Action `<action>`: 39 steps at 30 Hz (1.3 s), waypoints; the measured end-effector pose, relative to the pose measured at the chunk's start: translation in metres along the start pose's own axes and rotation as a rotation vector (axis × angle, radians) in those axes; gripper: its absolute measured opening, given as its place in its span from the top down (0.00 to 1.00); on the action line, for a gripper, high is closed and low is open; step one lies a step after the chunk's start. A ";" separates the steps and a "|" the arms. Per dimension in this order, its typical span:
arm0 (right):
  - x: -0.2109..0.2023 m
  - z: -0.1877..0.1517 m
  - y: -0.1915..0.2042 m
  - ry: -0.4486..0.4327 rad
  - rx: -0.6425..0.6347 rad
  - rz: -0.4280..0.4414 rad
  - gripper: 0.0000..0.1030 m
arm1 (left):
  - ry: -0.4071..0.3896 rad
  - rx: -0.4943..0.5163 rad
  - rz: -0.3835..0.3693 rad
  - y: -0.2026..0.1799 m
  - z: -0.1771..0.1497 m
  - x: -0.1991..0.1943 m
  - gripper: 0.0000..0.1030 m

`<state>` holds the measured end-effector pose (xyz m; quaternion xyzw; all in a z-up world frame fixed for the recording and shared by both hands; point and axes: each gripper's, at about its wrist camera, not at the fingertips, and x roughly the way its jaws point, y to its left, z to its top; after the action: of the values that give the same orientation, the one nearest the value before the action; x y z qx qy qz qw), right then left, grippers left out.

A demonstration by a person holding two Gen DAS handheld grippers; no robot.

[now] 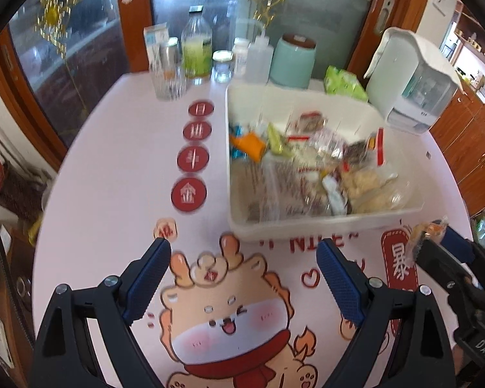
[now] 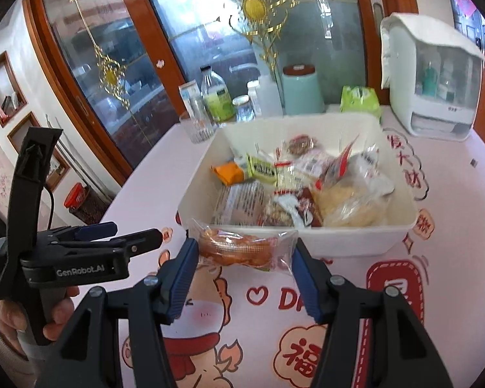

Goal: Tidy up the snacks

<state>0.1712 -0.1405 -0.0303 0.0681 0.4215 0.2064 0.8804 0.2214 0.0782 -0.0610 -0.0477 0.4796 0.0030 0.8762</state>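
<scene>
My right tongs [image 2: 245,255] clamp a clear-wrapped orange pastry packet [image 2: 239,249]; left tongs [image 1: 244,270] gape empty. I should lift it clear over the white plastic bin's [image 2: 323,242] near wall, then release low among the snacks.

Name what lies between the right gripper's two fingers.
A clear-wrapped orange pastry lies between the right gripper fingers, which are shut on its wrapper ends. It sits just before the white snack bin, seen best in the right wrist view.
</scene>
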 end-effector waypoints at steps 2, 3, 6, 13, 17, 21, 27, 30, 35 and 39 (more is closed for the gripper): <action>-0.008 0.010 0.000 -0.022 -0.001 -0.009 0.43 | -0.031 0.017 0.008 -0.005 0.011 -0.007 0.12; -0.012 0.016 0.000 -0.036 -0.004 -0.012 0.43 | -0.045 0.024 0.013 -0.008 0.016 -0.011 0.12; -0.025 0.035 -0.001 -0.079 -0.009 -0.033 0.43 | -0.091 0.043 0.021 -0.017 0.034 -0.021 0.10; -0.039 0.084 -0.011 -0.144 0.034 -0.082 0.42 | -0.177 0.061 0.044 -0.037 0.074 -0.031 0.01; -0.031 0.110 -0.018 -0.161 0.039 -0.119 0.40 | -0.186 0.058 0.069 -0.044 0.092 -0.021 0.01; -0.007 0.127 -0.027 -0.135 0.043 -0.145 0.40 | -0.164 0.048 0.078 -0.044 0.100 -0.001 0.01; 0.026 0.131 -0.041 -0.063 0.090 -0.135 0.39 | -0.123 0.040 0.095 -0.040 0.098 0.023 0.01; 0.033 0.126 -0.043 -0.045 0.106 -0.131 0.39 | -0.114 0.044 0.094 -0.037 0.095 0.025 0.01; 0.032 0.114 -0.038 -0.020 0.101 -0.153 0.39 | -0.115 0.048 0.069 -0.035 0.091 0.019 0.01; 0.021 0.102 -0.034 -0.016 0.113 -0.172 0.39 | -0.122 0.065 0.044 -0.036 0.082 0.006 0.01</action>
<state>0.2723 -0.1567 0.0096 0.0828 0.4297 0.1057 0.8929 0.2953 0.0490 -0.0190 -0.0084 0.4259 0.0094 0.9047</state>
